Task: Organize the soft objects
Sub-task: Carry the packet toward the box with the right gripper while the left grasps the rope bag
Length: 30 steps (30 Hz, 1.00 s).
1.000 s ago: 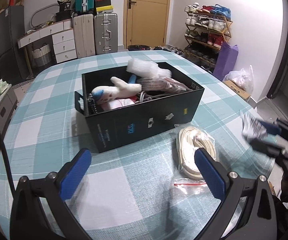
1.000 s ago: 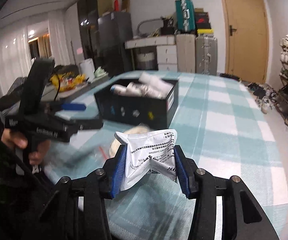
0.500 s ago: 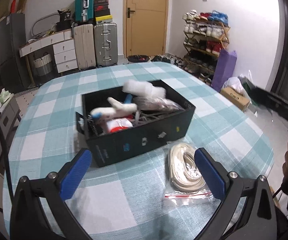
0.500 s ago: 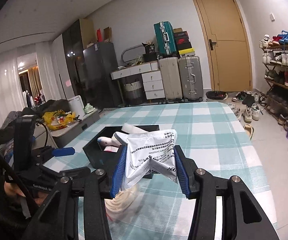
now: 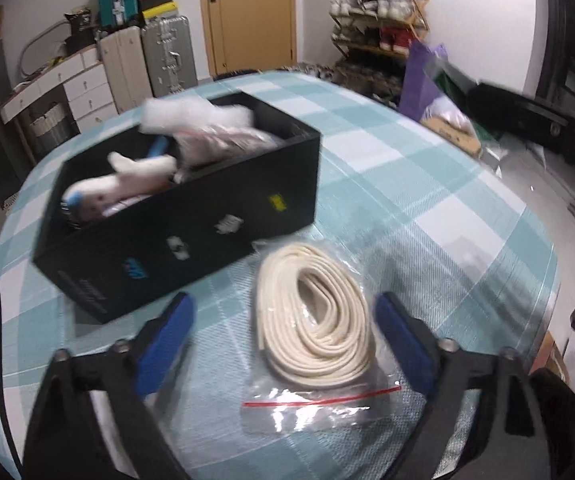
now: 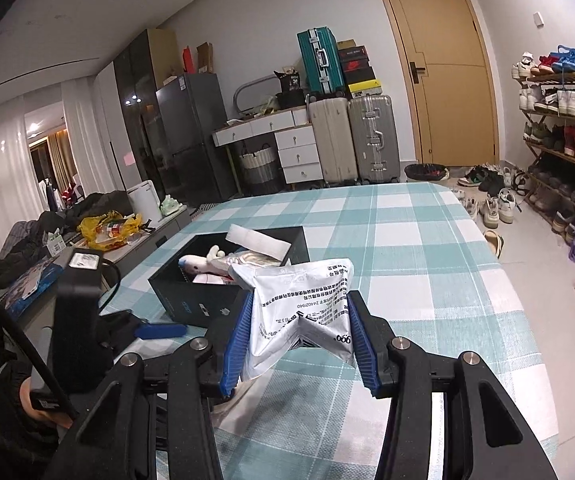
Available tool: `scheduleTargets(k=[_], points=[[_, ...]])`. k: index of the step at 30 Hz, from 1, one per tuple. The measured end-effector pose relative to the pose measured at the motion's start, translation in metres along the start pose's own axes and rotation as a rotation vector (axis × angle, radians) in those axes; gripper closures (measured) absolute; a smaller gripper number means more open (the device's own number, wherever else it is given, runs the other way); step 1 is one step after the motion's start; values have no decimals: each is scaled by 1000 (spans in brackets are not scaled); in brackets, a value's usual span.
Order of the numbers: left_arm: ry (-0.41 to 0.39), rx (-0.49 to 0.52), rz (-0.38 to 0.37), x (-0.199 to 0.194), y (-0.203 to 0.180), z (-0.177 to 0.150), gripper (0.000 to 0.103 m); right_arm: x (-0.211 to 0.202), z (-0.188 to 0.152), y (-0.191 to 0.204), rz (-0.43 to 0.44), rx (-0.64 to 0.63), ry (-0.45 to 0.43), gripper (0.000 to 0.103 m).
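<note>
A black box (image 5: 191,220) on the checked table holds a white plush toy (image 5: 127,184) and white wrapped packs (image 5: 223,136). A coil of cream rope in a clear zip bag (image 5: 315,316) lies on the table just in front of the box. My left gripper (image 5: 283,332) is open, its blue pads on either side of the rope coil. My right gripper (image 6: 299,340) is shut on a white printed pouch (image 6: 299,312), held above the table near the box (image 6: 207,300). The left gripper (image 6: 87,320) shows at the left of the right wrist view.
The table (image 6: 407,248) has a teal and white checked cloth. Its right edge (image 5: 547,264) is near the rope. Suitcases (image 6: 351,136), a drawer desk, a door and a shoe rack (image 6: 555,128) stand beyond the table.
My left gripper has moved forward and down until its pads flank the rope coil. My right gripper has lifted the pouch and turned toward the box.
</note>
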State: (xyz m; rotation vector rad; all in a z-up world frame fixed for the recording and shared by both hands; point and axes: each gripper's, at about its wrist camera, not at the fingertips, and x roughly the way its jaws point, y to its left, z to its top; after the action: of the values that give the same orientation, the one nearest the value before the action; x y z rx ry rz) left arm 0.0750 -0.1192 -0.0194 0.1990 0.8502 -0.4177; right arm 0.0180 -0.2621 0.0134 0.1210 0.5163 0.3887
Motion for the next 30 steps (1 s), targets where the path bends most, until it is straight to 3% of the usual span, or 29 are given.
scheduleTargets(k=[1, 6, 9, 16, 30], points=[[11, 7, -6, 3, -2, -1, 21, 1, 0, -1, 0, 2, 3, 56], [25, 36, -57, 5, -9, -3, 56, 3, -1, -4, -7, 6, 7, 56], [12, 30, -69, -1, -6, -3, 67, 3, -2, -3, -5, 7, 9, 56], [-32, -8, -81, -20, 8, -9, 69, 6, -1, 4, 9, -5, 10, 56], [-216, -144, -46, -95, 71, -5, 69, 21, 9, 32, 73, -62, 19, 56]])
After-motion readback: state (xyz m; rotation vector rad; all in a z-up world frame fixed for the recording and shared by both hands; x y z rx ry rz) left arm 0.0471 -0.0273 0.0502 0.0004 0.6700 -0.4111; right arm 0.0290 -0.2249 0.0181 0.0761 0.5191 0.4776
